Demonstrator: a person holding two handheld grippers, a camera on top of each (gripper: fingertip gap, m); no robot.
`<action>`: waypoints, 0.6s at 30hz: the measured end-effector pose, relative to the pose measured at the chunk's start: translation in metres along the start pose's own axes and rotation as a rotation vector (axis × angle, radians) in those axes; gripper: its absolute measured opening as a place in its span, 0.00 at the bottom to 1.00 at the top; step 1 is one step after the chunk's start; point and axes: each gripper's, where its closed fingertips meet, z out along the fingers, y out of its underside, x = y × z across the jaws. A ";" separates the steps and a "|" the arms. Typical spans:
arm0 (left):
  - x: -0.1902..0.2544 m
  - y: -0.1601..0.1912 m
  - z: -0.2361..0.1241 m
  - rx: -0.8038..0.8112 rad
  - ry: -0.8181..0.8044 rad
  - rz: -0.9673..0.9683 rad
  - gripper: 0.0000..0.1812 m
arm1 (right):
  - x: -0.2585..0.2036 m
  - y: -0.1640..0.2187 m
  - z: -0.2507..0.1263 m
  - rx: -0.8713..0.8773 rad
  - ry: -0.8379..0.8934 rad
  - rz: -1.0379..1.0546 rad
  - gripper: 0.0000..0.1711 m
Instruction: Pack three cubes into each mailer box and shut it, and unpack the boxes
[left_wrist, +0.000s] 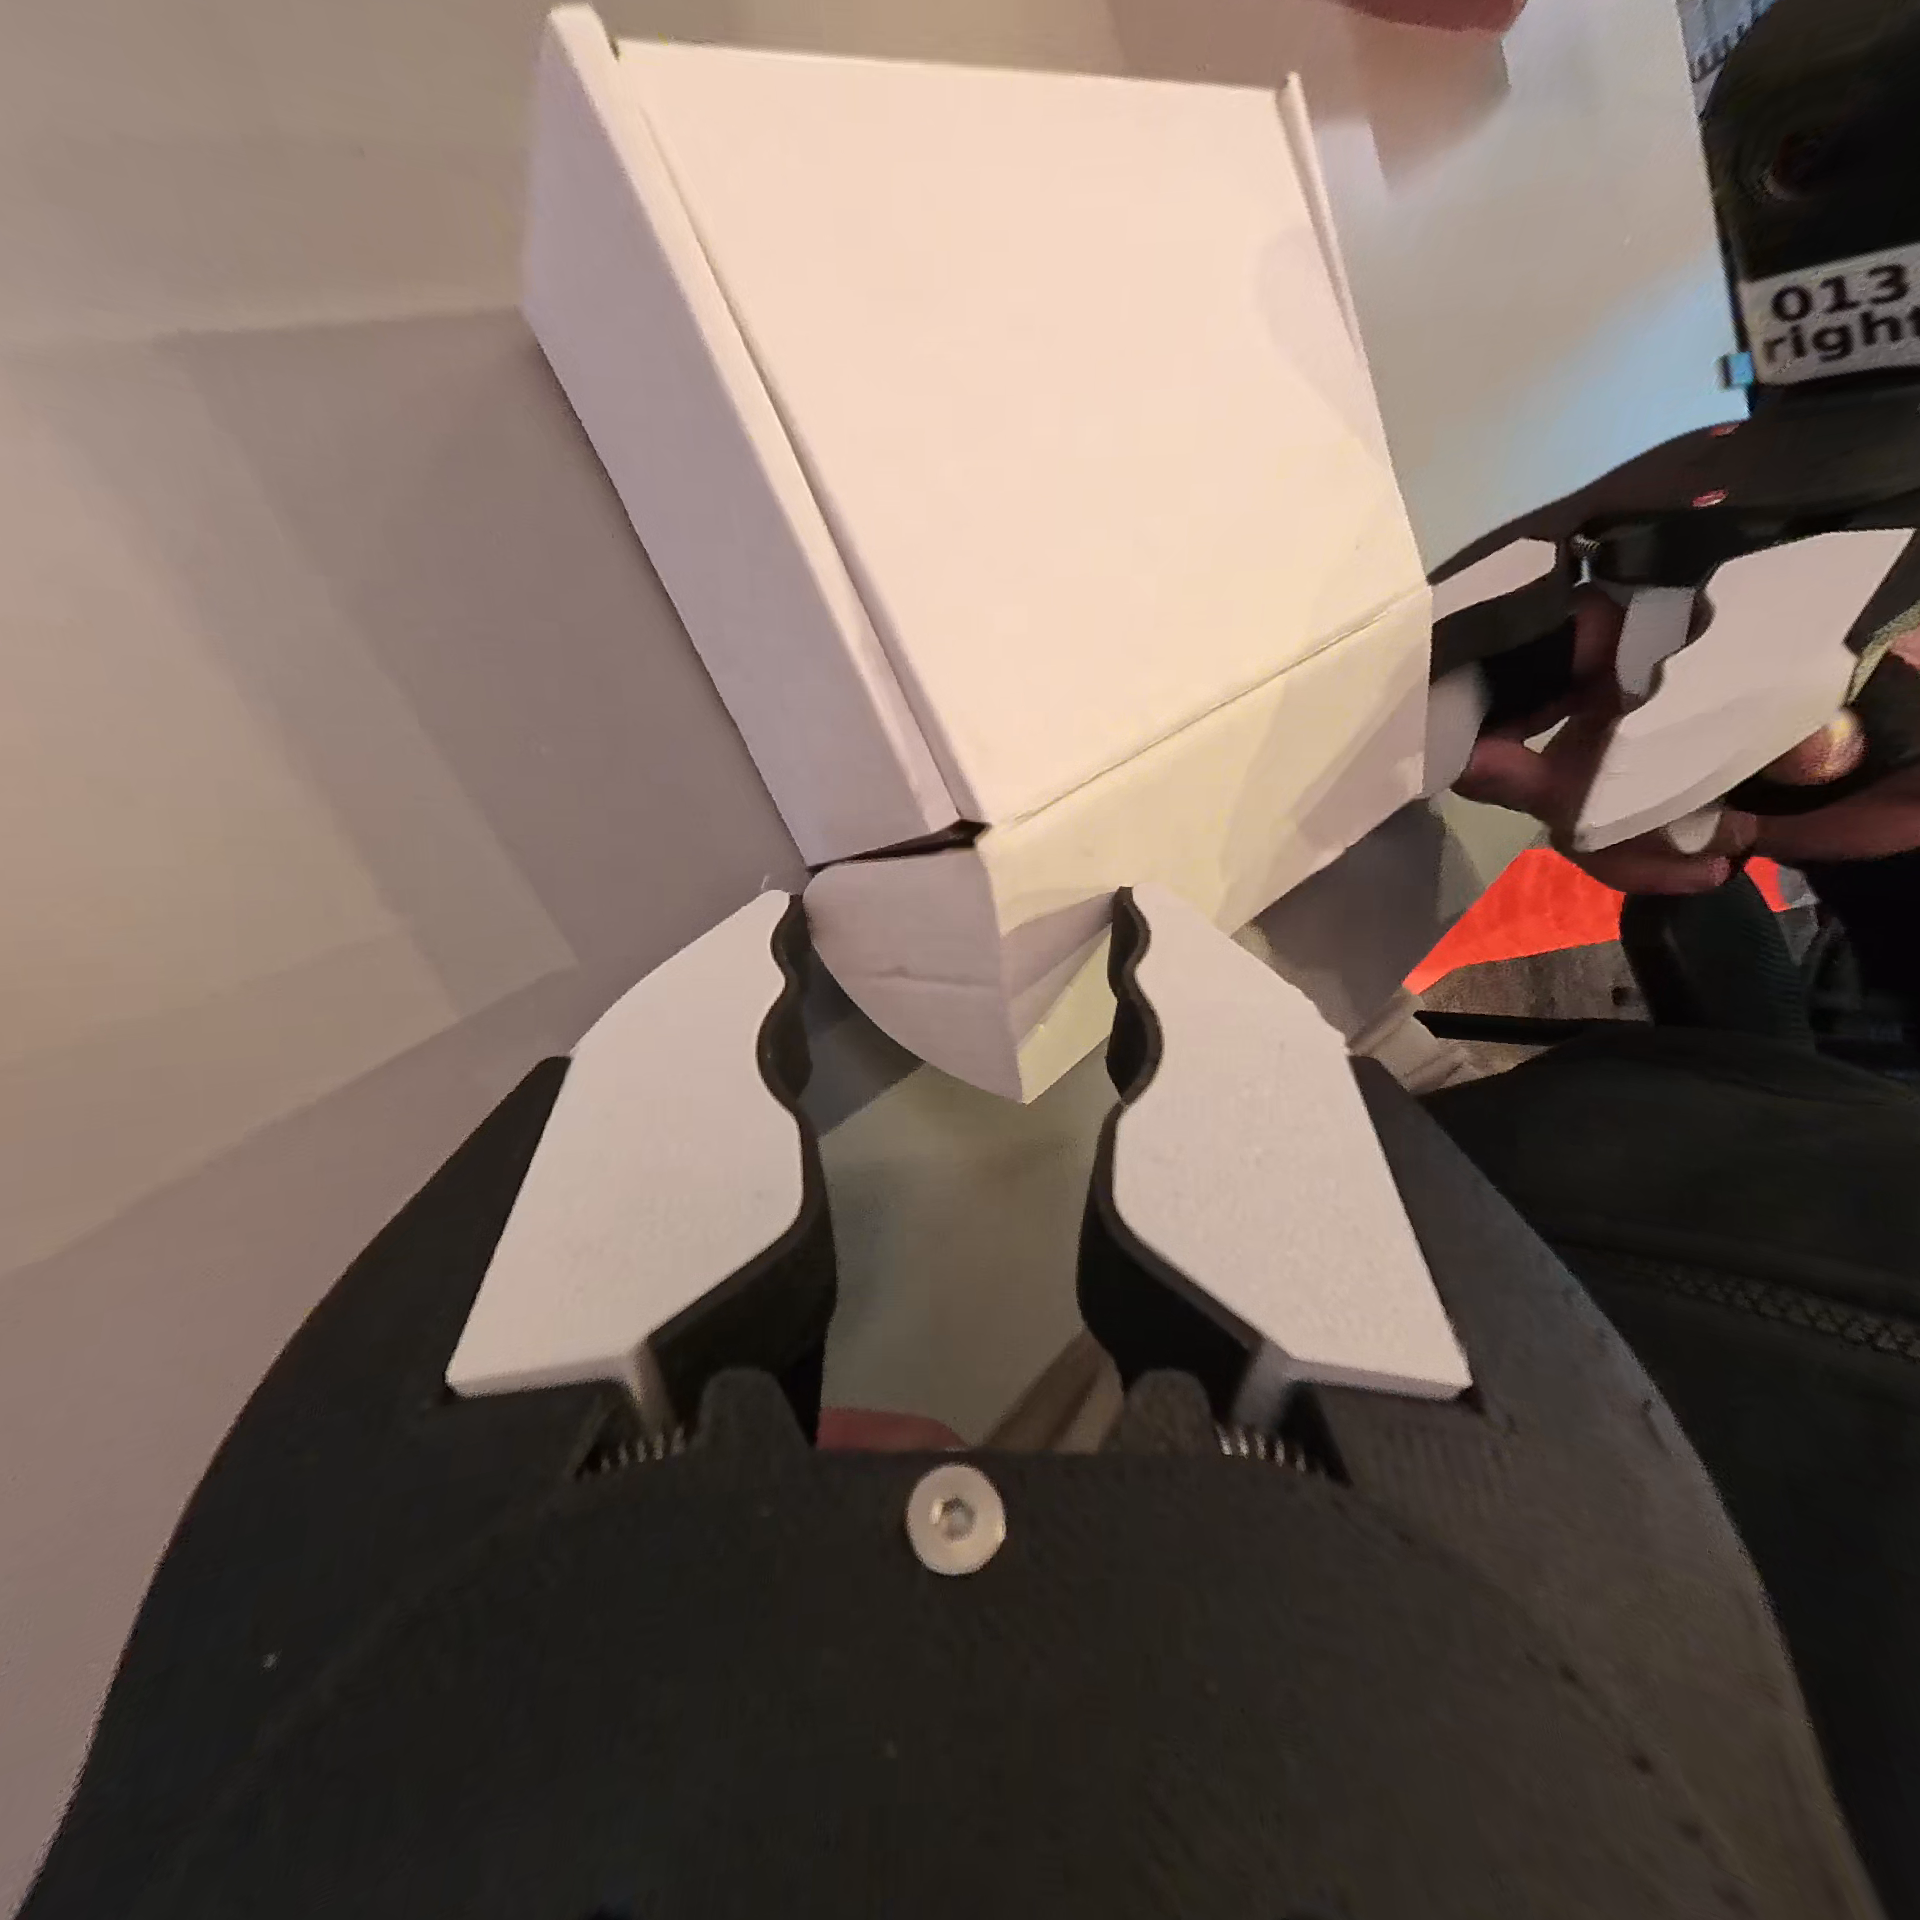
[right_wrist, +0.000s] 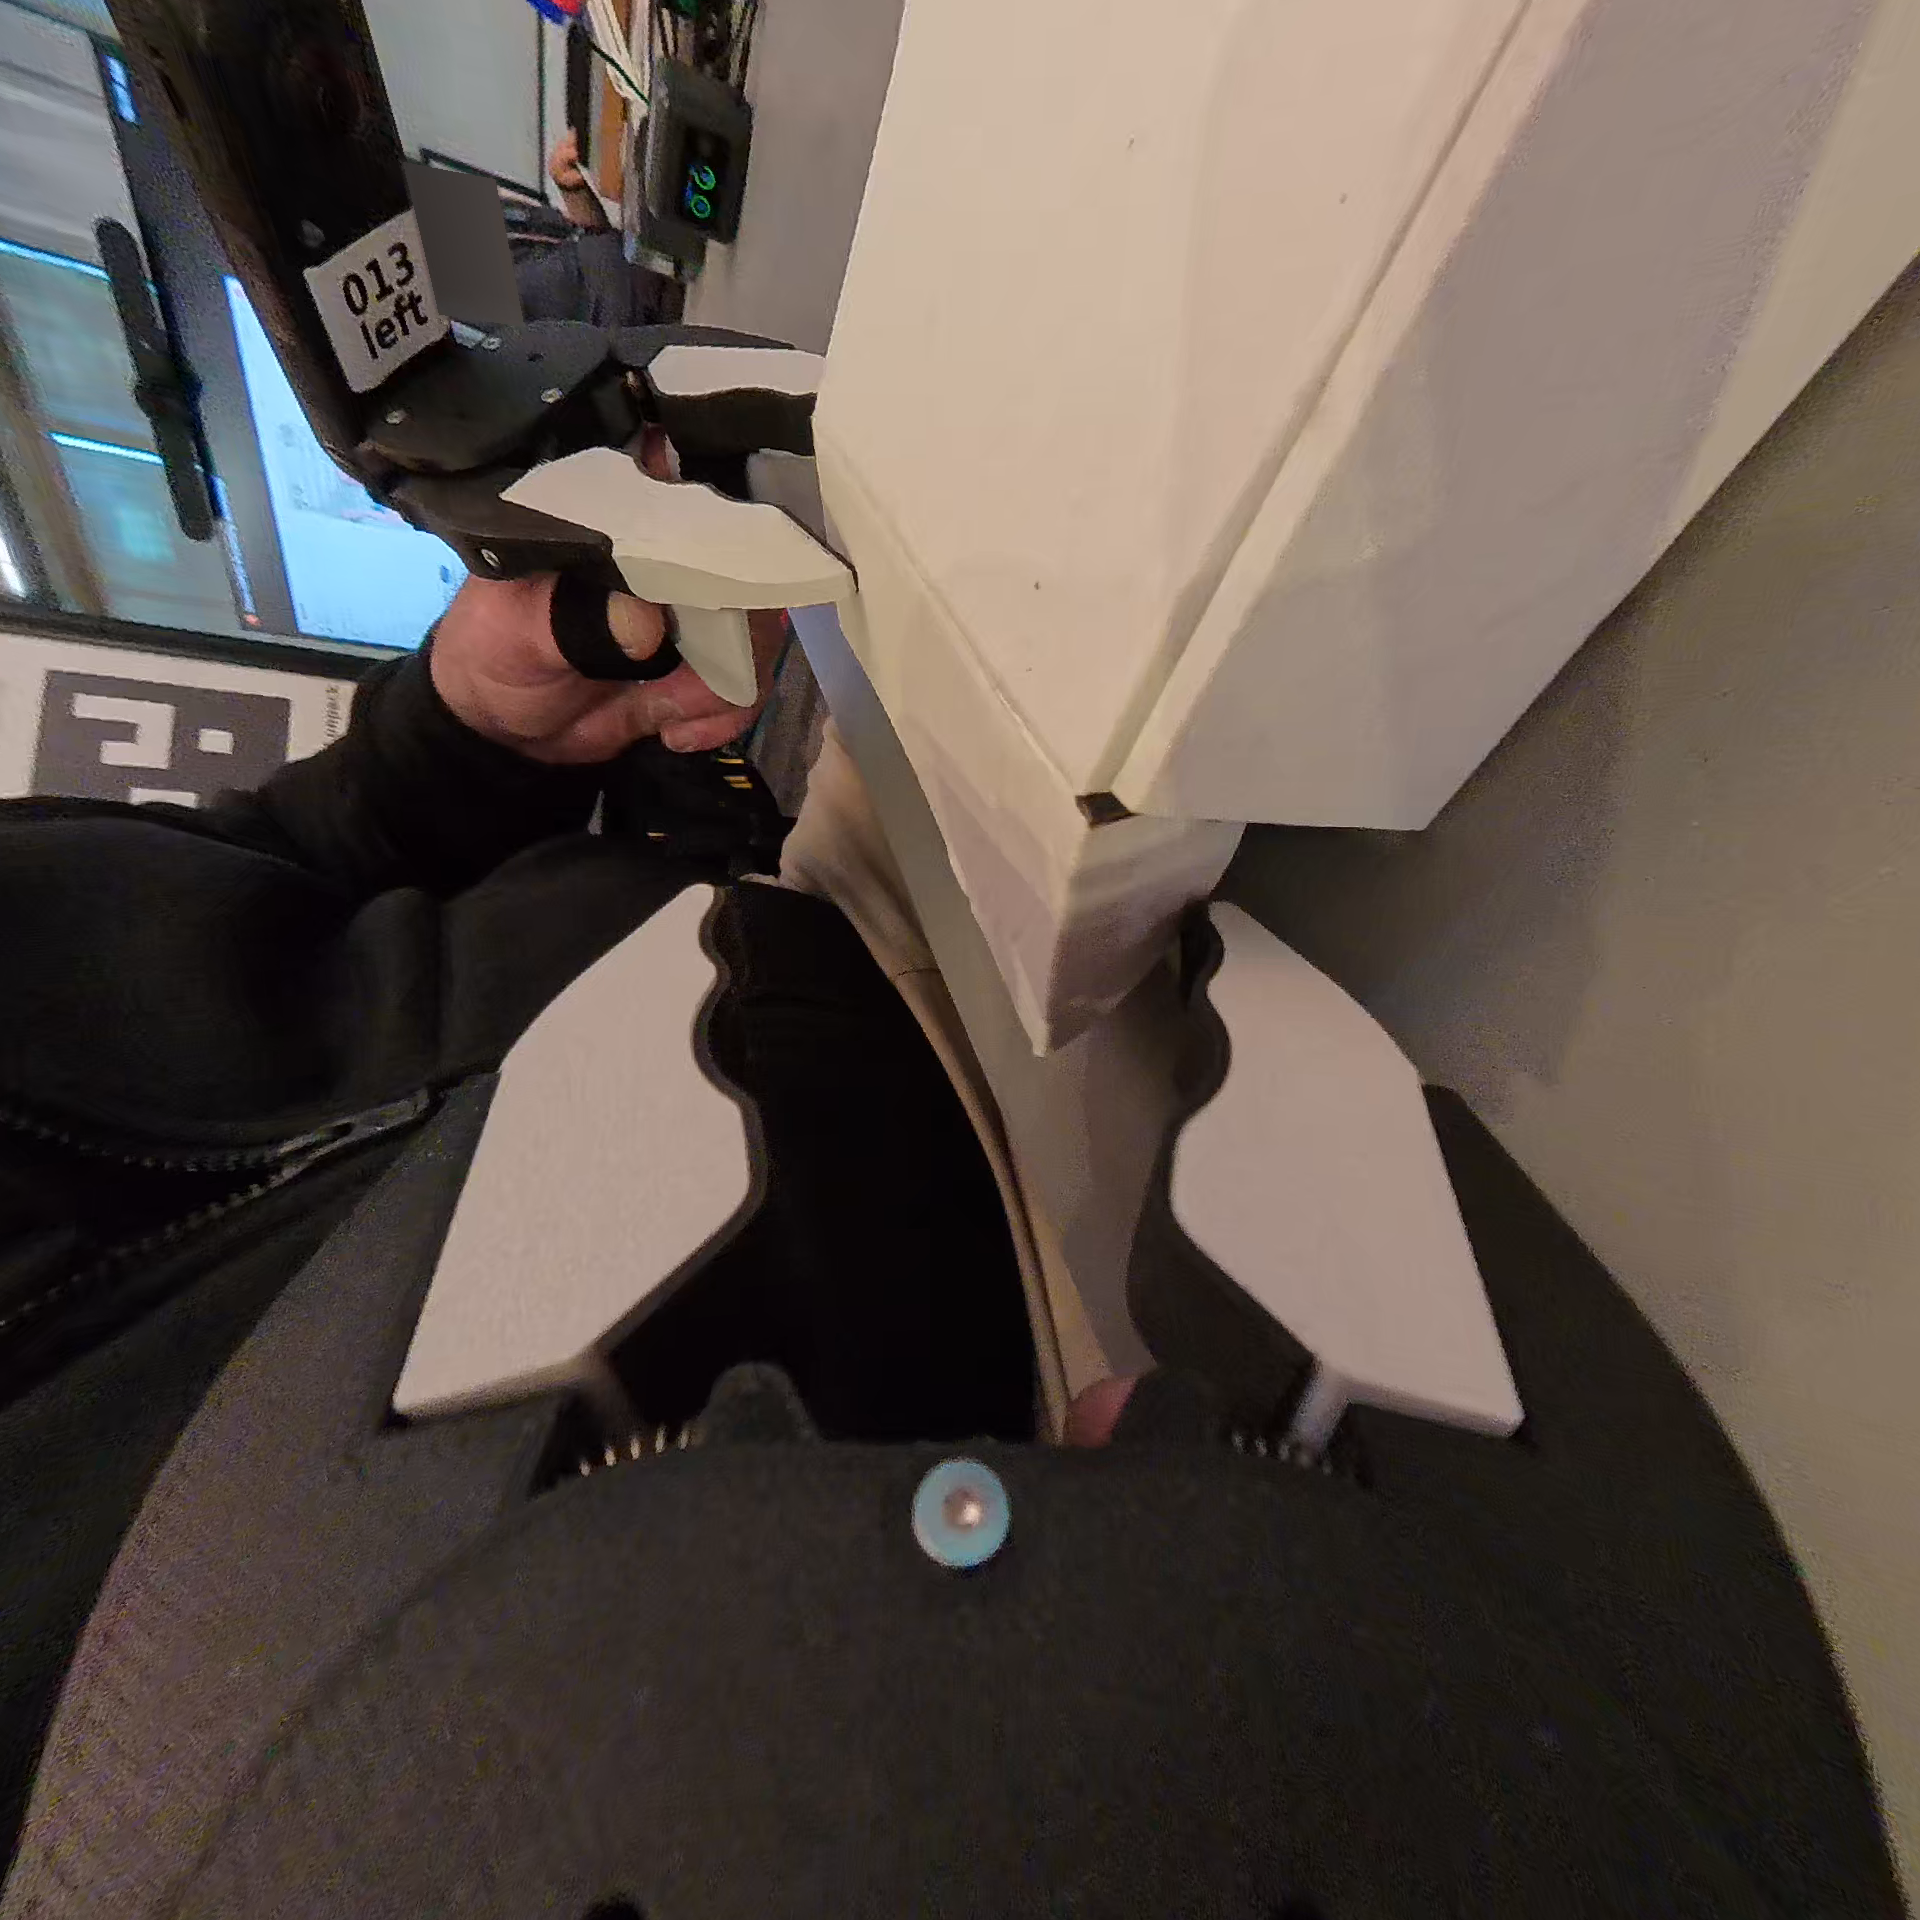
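Observation:
A white mailer box (left_wrist: 1039, 416) with its lid closed lies tilted against the pale table (left_wrist: 260, 727). My left gripper (left_wrist: 958, 930) is shut on the box's near corner, with a finger touching each side. In the right wrist view the box (right_wrist: 1091, 416) fills the upper right, and the left gripper (right_wrist: 821, 488) clamps its far edge. My right gripper (right_wrist: 961, 930) is open. Its right finger (right_wrist: 1299, 1143) touches the box's lower corner, and the other finger stands apart. The right gripper (left_wrist: 1475, 665) also shows beside the box's right side. No cubes are in view.
The person's dark jacket (right_wrist: 260, 987) and hand (right_wrist: 540, 686) are to the left of the box. A black-and-white marker board (right_wrist: 156, 727) and lit screens stand behind. An orange patch (left_wrist: 1507, 914) shows below the table's edge.

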 end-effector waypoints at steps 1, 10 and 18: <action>0.000 -0.002 -0.001 0.003 0.002 -0.003 0.30 | -0.002 -0.002 -0.001 0.016 -0.014 0.013 0.47; 0.001 -0.021 -0.022 0.071 0.006 0.046 0.27 | 0.003 0.003 -0.002 -0.017 0.011 -0.021 0.47; 0.020 -0.078 -0.027 0.017 -0.054 0.464 0.27 | -0.004 0.001 0.002 0.000 -0.035 -0.017 0.46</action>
